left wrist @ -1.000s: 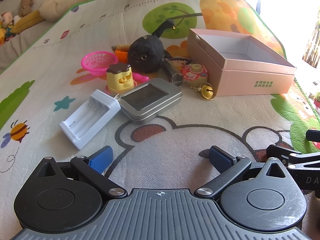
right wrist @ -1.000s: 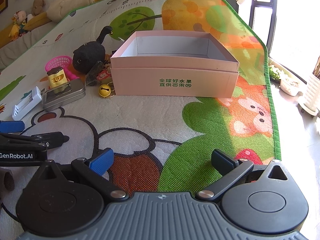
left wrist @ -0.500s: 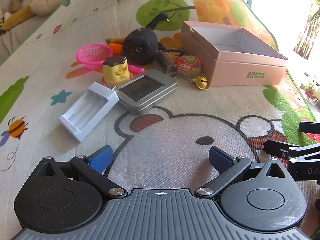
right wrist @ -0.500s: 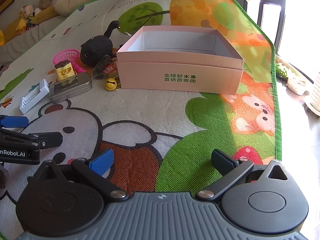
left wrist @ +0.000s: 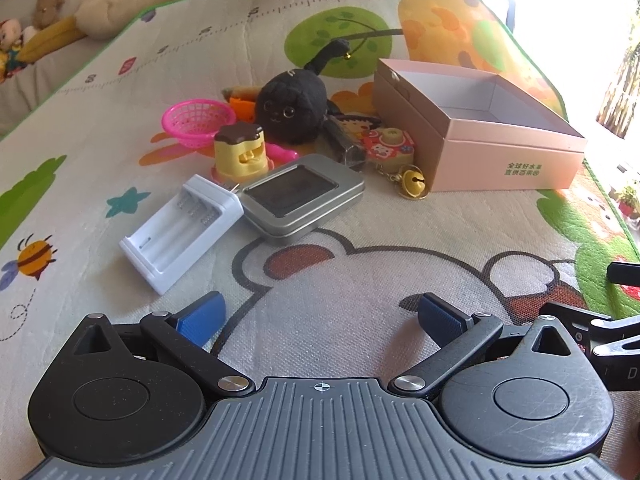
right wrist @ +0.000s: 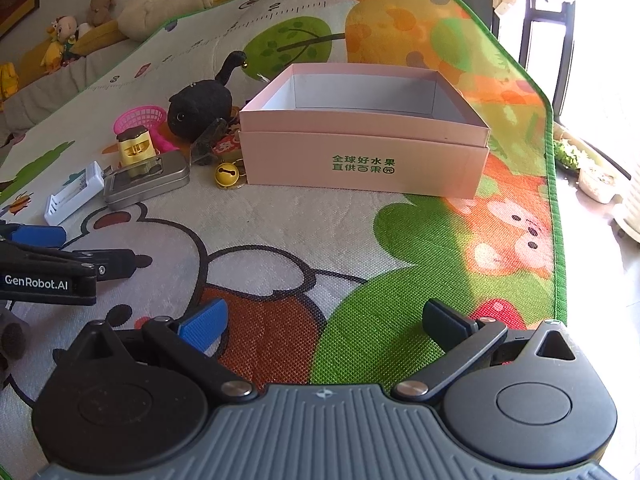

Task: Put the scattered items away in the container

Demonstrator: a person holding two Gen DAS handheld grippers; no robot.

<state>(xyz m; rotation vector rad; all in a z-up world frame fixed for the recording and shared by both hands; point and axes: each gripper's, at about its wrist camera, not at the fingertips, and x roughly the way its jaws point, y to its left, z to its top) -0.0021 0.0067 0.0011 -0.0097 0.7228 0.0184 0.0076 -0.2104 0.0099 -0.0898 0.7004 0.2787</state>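
An open pink box [left wrist: 472, 136] [right wrist: 360, 152] stands on the play mat with nothing visible inside. Left of it lie a black plush cat [left wrist: 292, 110] [right wrist: 200, 106], a pink basket [left wrist: 198, 122] [right wrist: 138, 118], a yellow toy [left wrist: 240, 152] [right wrist: 136, 146], a silver tin [left wrist: 302, 198] [right wrist: 146, 180], a white battery charger [left wrist: 180, 230] [right wrist: 74, 198], a gold bell [left wrist: 412, 182] [right wrist: 227, 174] and a small red toy camera [left wrist: 390, 144]. My left gripper [left wrist: 320, 316] hovers open just short of the charger and tin. My right gripper [right wrist: 324, 322] is open, facing the box from a distance.
The mat's green edge [right wrist: 554, 184] runs along the right, with bare floor and potted plants [right wrist: 596, 176] beyond. Stuffed toys [right wrist: 64, 36] and a cushion [left wrist: 128, 4] line the far left. The left gripper's body [right wrist: 48, 272] shows at the left of the right wrist view.
Both grippers pulled back and rose slightly half a second ago, then the left one moved closer to the items again. Nothing on the mat has moved and both stay open.
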